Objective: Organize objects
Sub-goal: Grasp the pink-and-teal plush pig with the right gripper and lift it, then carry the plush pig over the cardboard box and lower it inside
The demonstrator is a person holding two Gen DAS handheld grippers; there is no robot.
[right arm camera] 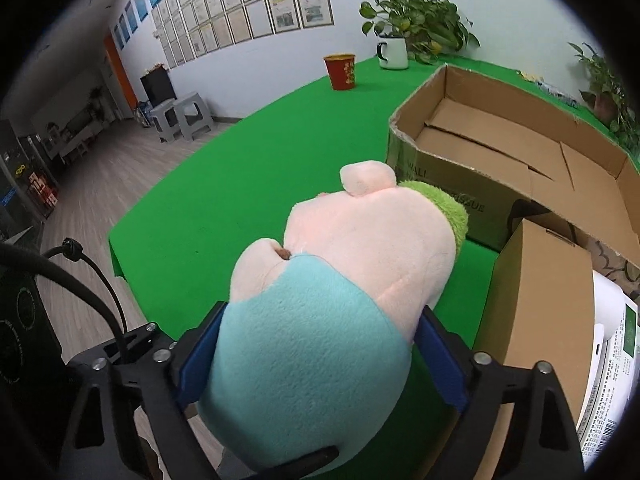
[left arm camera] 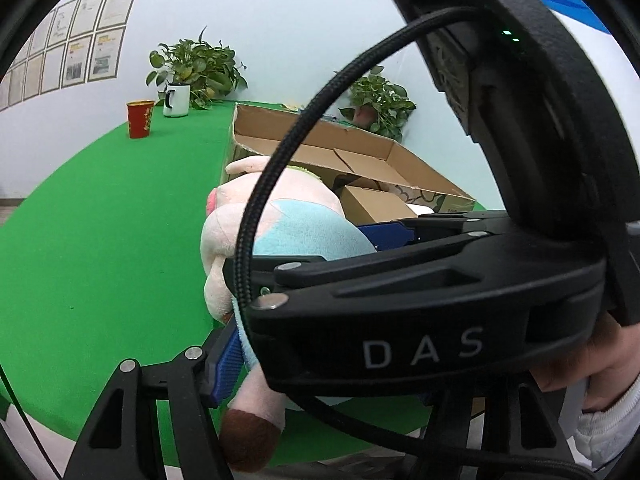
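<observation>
the plush pig (right arm camera: 320, 320), soft and light, hung over the green table (right arm camera: 240, 160) near the cardboard box (right arm camera: 500, 168); right gripper (right arm camera: 320, 356) pinched its blue belly, left gripper (left arm camera: 256, 360) its leg.

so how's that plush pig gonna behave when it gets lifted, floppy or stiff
Likely soft and floppy: the plush pig bulges between the right gripper pads pressing its blue body, so it squashes rather than slips. Its leg dangles loose, so limbs may swing or snag on the box rim. Probably light for its size.
</observation>
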